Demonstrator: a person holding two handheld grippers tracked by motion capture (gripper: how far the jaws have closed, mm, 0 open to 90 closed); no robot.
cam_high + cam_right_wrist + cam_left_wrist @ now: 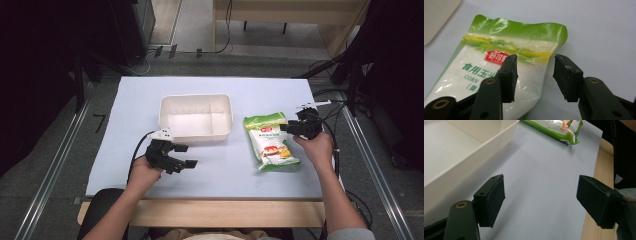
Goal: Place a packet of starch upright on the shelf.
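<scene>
A green and white bag of corn starch (270, 142) lies flat on the white table cover, right of centre. My right gripper (288, 127) hovers at the bag's upper right edge, pointing left. In the right gripper view its jaws (536, 75) stand open just above the bag (499, 50) and its right edge, and the pads press on nothing. A white two-compartment tray (195, 135) sits at the centre. My left gripper (186, 156) rests in front of the tray's near left corner. It is open wide (541, 195) over bare cover, with the tray wall (474, 157) to its left.
The white cover (225, 170) ends at a wooden table edge (200, 212) near the person. Cables trail on the floor to the right of the table (345, 115). The tray corner (436, 17) shows at the upper left of the right gripper view.
</scene>
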